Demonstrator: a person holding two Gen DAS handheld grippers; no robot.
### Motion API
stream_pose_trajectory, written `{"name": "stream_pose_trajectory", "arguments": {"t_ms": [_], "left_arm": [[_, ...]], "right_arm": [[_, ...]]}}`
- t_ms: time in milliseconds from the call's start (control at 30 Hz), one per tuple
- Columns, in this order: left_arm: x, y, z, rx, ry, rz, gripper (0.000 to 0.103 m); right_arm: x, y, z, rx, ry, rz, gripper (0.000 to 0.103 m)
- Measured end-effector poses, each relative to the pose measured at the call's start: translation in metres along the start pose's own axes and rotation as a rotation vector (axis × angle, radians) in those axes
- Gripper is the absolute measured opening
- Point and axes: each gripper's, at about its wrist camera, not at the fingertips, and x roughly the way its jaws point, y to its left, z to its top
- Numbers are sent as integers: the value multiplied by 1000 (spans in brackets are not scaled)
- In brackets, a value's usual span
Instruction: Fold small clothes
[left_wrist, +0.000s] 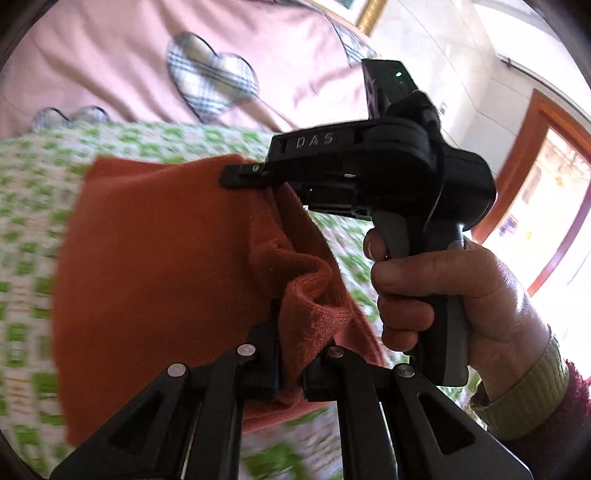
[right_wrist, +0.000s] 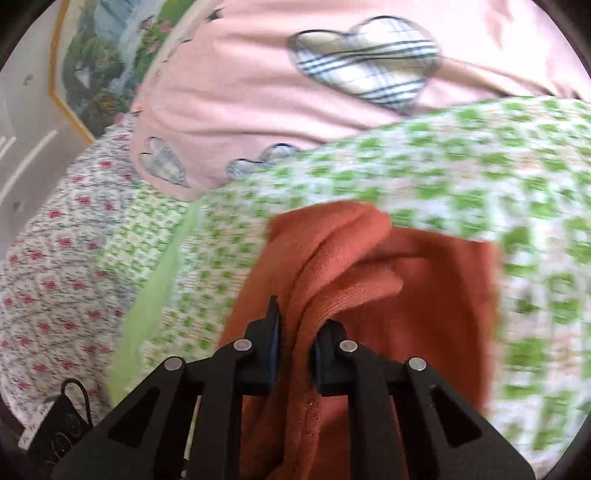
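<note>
A small orange knit garment (left_wrist: 159, 258) lies on a green-and-white checked bedcover (left_wrist: 33, 177). My left gripper (left_wrist: 291, 369) is shut on a bunched ribbed edge of the garment, held up off the bed. My right gripper (left_wrist: 243, 173) shows in the left wrist view, held in a hand, its fingers pinching the garment's far edge. In the right wrist view my right gripper (right_wrist: 295, 336) is shut on a thick fold of the orange garment (right_wrist: 424, 280), which drapes down over the checked bedcover (right_wrist: 480, 158).
A pink quilt (left_wrist: 129, 66) with plaid heart patches lies behind the bedcover. A floral sheet (right_wrist: 55, 266) is at the left, with a black object (right_wrist: 59, 424) at its lower edge. A framed picture (right_wrist: 99, 55) hangs on the wall. A wooden door frame (left_wrist: 535, 155) is at the right.
</note>
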Motion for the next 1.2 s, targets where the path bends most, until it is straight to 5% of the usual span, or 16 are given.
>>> {"name": "stream_pose_trajectory", "arguments": {"t_ms": [167,300,467,600,733,800,867,1067,1200], "left_arm": [[27,-5,-5,-20,54,-7,6],[21,-12,2,-10,23,-56,7],[54,-6,-8,-37,135,-78,8],[48,-5,-13,-37,147,-91,13],[23,-1,-16,-6,156,-108,22],[3,9,-17,-2,146,-85,47],[-10,21,-17,-13,125,-63,50],[-45,89,-3,-140,53,63,70],[-44,127,4,-224,63,86,70]], "right_arm": [[0,-33,-5,-8,33,-31,16],[-19,-25,1,-79,-47,-26,16],[1,-52,-13,-31,12,-128,16],[2,-59,-23,-23,7,-151,16],[-13,-53,-24,-18,-26,-221,32],[-23,-50,-28,-24,-44,-268,48],[-34,-47,-34,-10,-61,-282,73],[-34,-42,-55,19,-11,-180,81],[-27,-46,-61,49,11,-155,81]]}}
